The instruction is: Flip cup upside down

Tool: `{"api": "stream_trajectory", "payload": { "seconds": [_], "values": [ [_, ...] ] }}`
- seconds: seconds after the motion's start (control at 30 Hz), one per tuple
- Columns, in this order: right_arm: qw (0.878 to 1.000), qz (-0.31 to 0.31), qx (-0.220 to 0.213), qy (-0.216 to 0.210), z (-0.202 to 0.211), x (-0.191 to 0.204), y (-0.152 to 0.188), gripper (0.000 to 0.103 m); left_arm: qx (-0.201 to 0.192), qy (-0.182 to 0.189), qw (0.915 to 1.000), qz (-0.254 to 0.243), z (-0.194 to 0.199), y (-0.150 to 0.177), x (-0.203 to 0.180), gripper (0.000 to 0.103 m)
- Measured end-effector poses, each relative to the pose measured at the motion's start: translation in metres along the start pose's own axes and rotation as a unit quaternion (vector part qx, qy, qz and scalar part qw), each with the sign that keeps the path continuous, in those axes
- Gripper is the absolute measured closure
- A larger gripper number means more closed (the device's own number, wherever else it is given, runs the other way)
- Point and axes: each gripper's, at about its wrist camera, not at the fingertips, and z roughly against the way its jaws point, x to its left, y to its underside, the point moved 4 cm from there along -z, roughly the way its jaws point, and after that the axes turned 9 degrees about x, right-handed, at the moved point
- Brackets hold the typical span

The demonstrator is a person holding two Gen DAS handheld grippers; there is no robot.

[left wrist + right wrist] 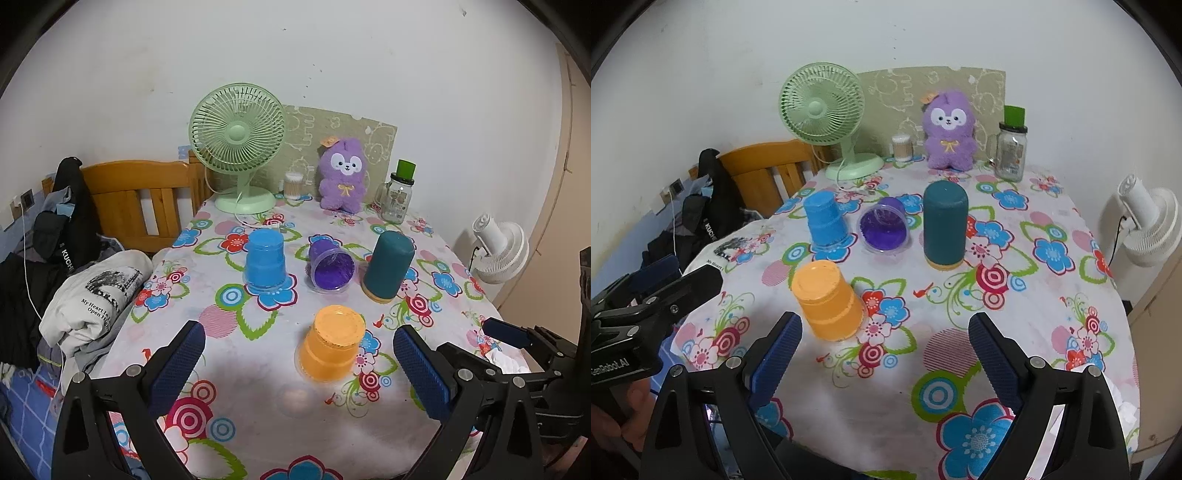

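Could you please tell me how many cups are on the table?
4: orange plastic cup nearest, blue plastic cup back left, purple translucent cup on its side, tall teal cup right.

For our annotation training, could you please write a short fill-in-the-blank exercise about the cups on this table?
1. The purple cup lies on its ____, its mouth towards the cameras.
2. The orange cup, blue cup and teal cup all stand upside ____.
3. The plush toy at the back of the table is ____ in colour.
4. The left gripper and right gripper both have their jaws ____.

Missing words: side; down; purple; open
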Motion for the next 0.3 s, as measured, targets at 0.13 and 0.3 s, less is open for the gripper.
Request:
{"api": "stream_trajectory", "payload": {
  "seconds": [0.13, 0.3],
  "values": [
    [1.0, 0.004, -0.003, 0.001, 0.0022, 0.004, -0.0001, 0.009, -0.004, 0.002, 1.0, 0.002, 0.0026, 0.001, 0.0023, 0.0],
    [1.0, 0.006, -0.004, 0.0, 0.003, 0.007, 0.0004, 0.009, -0.004, 0.001, 1.0, 0.004, 0.0036, 0.0012, 0.0036, 0.0]
  ]
}}
